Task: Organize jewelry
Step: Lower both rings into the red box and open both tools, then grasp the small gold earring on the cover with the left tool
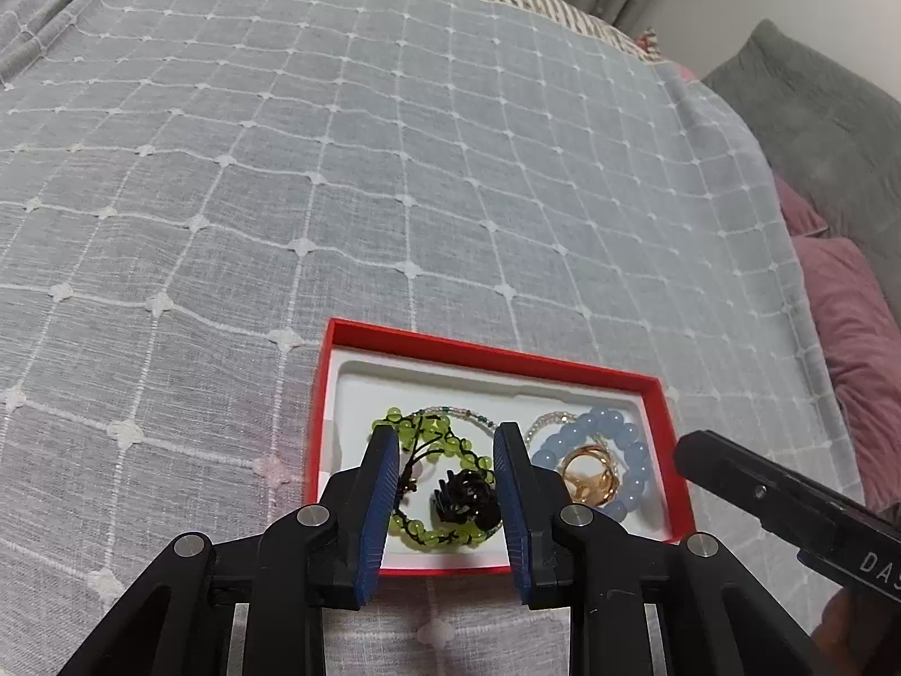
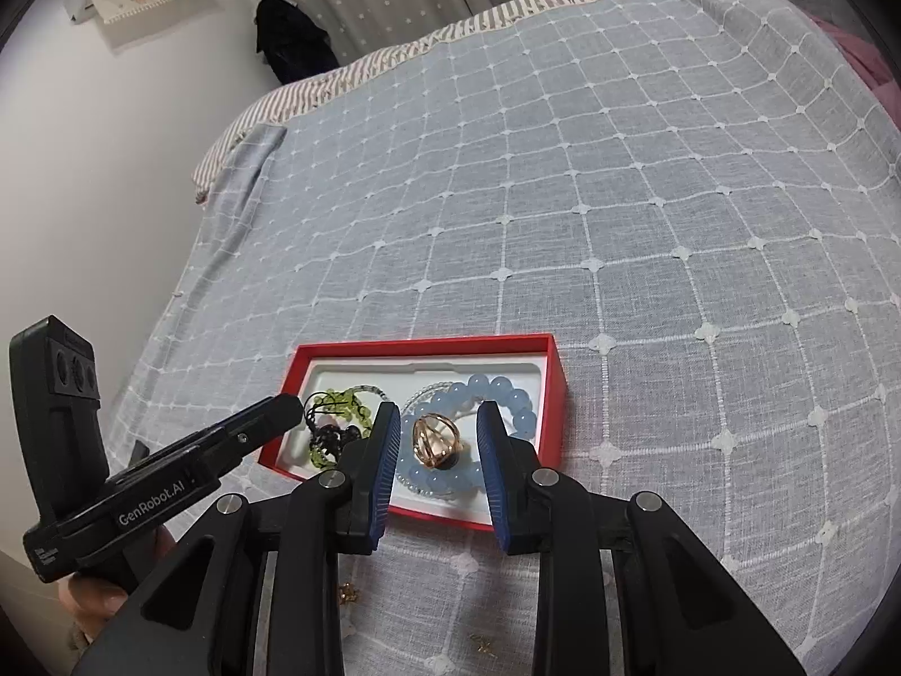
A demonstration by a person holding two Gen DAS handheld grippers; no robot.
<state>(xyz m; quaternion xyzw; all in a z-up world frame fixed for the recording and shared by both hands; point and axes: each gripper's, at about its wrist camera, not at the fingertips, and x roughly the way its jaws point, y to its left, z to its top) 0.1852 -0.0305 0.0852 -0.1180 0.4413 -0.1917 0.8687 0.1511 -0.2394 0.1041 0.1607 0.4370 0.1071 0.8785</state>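
Observation:
A red box [image 1: 495, 352] with a white insert lies on the bed; it also shows in the right wrist view [image 2: 557, 388]. In it lie a green bead bracelet [image 1: 445, 439] with a black ornament [image 1: 467, 498], a pale blue bead bracelet [image 1: 614, 428] and a gold wire ring [image 1: 591, 476]. My left gripper [image 1: 445, 439] is open and empty, hovering over the green bracelet [image 2: 338, 403]. My right gripper [image 2: 439, 417] is open and empty above the gold ring [image 2: 436, 439] and the blue bracelet [image 2: 507, 391].
The bed has a grey-blue checked cover [image 1: 338, 169]. Pink and grey pillows [image 1: 844, 293] lie at its right. Small gold pieces [image 2: 349, 594] lie on the cover near me, in front of the box. A white wall [image 2: 112, 169] borders the bed's left side.

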